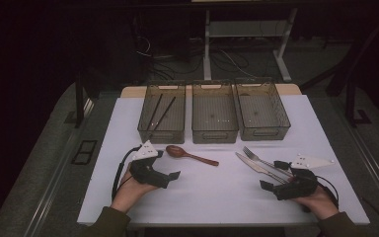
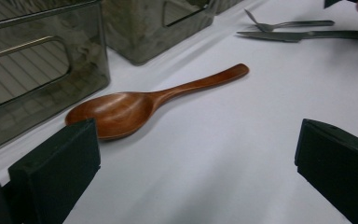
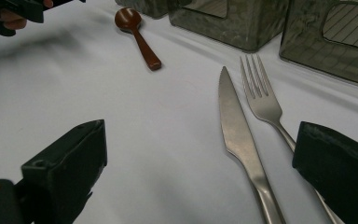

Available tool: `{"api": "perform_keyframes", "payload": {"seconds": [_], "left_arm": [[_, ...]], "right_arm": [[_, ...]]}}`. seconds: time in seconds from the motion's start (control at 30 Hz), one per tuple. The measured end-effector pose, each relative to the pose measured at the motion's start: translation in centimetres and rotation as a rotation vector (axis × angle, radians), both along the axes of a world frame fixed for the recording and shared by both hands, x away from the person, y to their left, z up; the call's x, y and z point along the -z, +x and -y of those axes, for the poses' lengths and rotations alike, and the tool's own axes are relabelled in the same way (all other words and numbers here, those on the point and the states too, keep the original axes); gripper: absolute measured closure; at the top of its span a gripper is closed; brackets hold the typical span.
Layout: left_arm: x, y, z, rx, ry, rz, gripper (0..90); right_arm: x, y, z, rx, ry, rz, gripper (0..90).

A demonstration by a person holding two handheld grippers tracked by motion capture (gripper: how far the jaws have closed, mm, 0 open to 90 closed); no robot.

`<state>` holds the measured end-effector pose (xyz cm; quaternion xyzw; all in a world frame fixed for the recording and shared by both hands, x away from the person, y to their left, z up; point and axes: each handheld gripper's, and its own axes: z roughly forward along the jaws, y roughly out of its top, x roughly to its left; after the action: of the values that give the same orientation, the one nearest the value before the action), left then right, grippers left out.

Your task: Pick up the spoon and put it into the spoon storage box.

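A brown wooden spoon (image 1: 190,155) (image 2: 135,105) (image 3: 137,35) lies on the white mat, bowl to the left. My left gripper (image 1: 167,165) (image 2: 196,140) hovers low just in front of the spoon's bowl, open, with bare mat between its jaws. At the right a steel knife (image 1: 256,168) (image 2: 303,35) (image 3: 237,135) and a fork (image 1: 261,159) (image 2: 289,24) (image 3: 261,100) lie side by side. My right gripper (image 1: 273,175) (image 3: 200,140) is open at their handle ends. The knife handle runs between its jaws, untouched; the fork handle passes by its right jaw.
Three translucent grey bins stand in a row at the back of the white mat (image 1: 212,197): left bin (image 1: 160,134) with dark chopsticks (image 1: 159,112) inside, middle bin (image 1: 214,134), right bin (image 1: 265,132). Dark floor, cables and a table frame lie beyond.
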<state>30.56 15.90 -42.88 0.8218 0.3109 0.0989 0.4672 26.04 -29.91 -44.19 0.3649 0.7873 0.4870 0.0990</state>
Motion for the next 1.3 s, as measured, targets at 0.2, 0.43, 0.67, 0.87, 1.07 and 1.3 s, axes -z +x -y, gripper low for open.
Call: {"api": "perform_keyframes", "payload": {"seconds": [0.2, 0.43, 0.67, 0.87, 1.07, 1.3], "left_arm": [[0.4, 1.2, -0.2, -0.045, 0.001, 0.002, 2.6], [0.3, 2.7, -0.2, -0.077, 0.018, 0.004, 11.6], [0.5, 3.7, 0.4, -0.098, 0.058, 0.014, 34.3], [0.2, 4.7, 1.5, -0.088, 0.08, 0.025, 56.8], [0.1, 5.8, 2.9, -0.061, 0.107, 0.012, 74.8], [0.3, 7.2, 4.5, -0.022, 0.145, -0.02, 87.5]], "right_arm": [[0.0, 0.0, -0.1, -0.002, -0.005, 0.0, 2.4], [0.0, 0.0, -0.3, -0.005, -0.009, -0.004, 2.4], [0.1, 0.1, -0.3, -0.004, -0.01, -0.005, 2.4], [0.1, 0.0, -0.3, -0.004, -0.011, -0.004, 2.4], [0.1, 0.0, -0.3, -0.002, -0.008, -0.007, 2.4], [0.0, 0.0, -0.3, -0.001, -0.007, -0.008, 2.4]]}}
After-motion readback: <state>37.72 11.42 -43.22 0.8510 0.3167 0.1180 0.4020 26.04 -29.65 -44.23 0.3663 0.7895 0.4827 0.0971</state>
